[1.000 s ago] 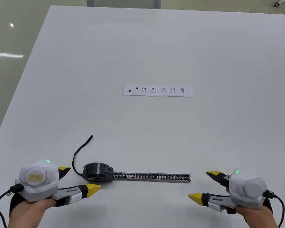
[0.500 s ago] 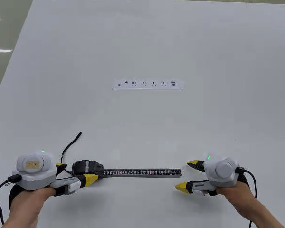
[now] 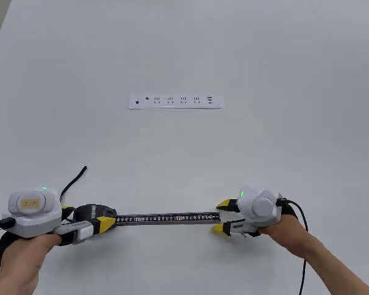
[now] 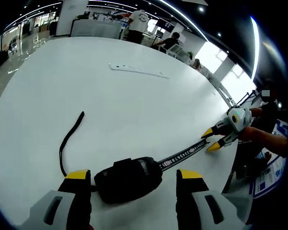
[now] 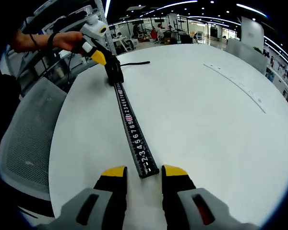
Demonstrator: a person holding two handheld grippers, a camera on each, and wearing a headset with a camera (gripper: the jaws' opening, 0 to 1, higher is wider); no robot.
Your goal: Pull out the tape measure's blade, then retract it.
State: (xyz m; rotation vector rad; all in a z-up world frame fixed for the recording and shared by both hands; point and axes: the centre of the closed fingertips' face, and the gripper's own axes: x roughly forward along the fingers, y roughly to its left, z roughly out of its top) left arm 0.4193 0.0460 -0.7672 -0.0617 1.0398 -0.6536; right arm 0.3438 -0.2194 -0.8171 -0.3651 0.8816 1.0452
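A black tape measure case [image 3: 91,212] lies on the white table near its front left, with a black wrist strap [image 3: 72,182] curling away behind it. Its dark blade [image 3: 166,217] lies pulled out flat to the right. My left gripper [image 3: 86,217] is open and straddles the case [image 4: 128,179], one yellow-tipped finger [image 4: 79,175] on each side. The right gripper [image 3: 222,216] is open around the blade's free end [image 5: 148,168]; neither finger [image 5: 115,171] touches it. The right gripper view looks along the blade [image 5: 130,125] to the case [image 5: 116,74].
A white power strip [image 3: 175,101] lies flat mid-table, well behind the tape. The white table [image 3: 283,123] stretches wide around it. A grey mesh chair [image 5: 26,143] stands past the table edge in the right gripper view. People stand far off in the room.
Both grippers have closed in on the tape: the left now straddles the case, the right has come left until the blade's end lies between its fingers. The head camera has shifted.
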